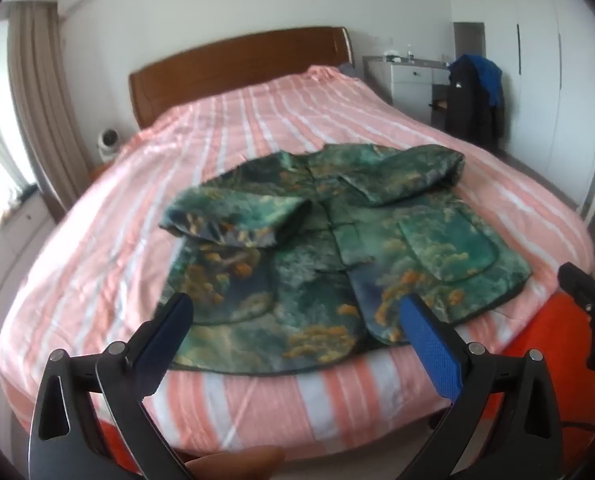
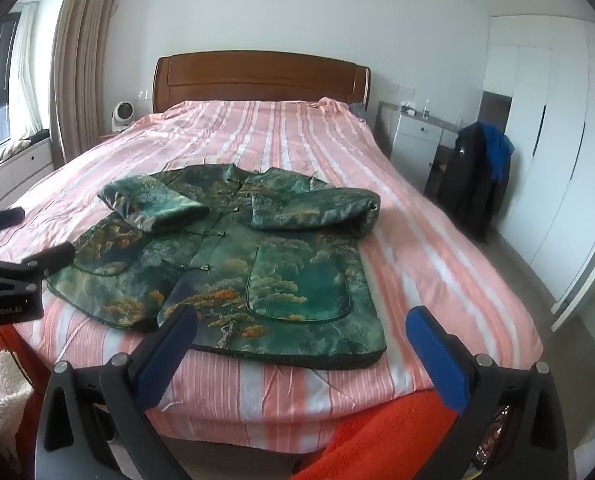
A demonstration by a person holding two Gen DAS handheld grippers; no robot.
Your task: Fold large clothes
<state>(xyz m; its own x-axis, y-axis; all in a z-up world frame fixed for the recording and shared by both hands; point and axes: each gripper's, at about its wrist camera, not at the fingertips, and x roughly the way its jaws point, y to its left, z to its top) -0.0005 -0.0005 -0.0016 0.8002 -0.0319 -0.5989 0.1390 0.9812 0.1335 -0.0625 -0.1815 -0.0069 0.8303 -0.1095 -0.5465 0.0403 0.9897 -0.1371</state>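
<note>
Lying flat near the foot of the bed (image 2: 417, 216), front side up: green brocade jacket (image 2: 233, 264) with orange-gold tree and cloud pattern, knot buttons closed down the middle, both sleeves folded inward across the chest, collar toward the wooden headboard (image 2: 257, 80), hem toward the cameras. Resting on a pink and white striped bedcover (image 2: 257, 132), patch pocket visible on the lower right panel.

Left tongs (image 1: 297, 320): spread wide, nothing between the blue pads, hovering above the hem at the foot edge of the bed, not touching the fabric; seen also at the left border of the right wrist view (image 2: 29, 236). Fingertip of the holding hand (image 1: 233, 464) visible at the bottom edge.

Right tongs (image 2: 301, 328): spread wide, empty, poised over the lower right hem, clear of the cloth; partly seen at the right border of the left wrist view (image 1: 585, 296).

Noted elsewhere: orange fleecy fabric (image 2: 381, 436) below the foot of the bed; dark jacket and blue garment draped over a chair (image 2: 477, 176) beside the white dresser (image 2: 413, 140); small white fan (image 2: 121, 114) left of the headboard; beige curtain (image 2: 81, 64) by the window; white wardrobe (image 2: 561, 128) along the right wall
</note>
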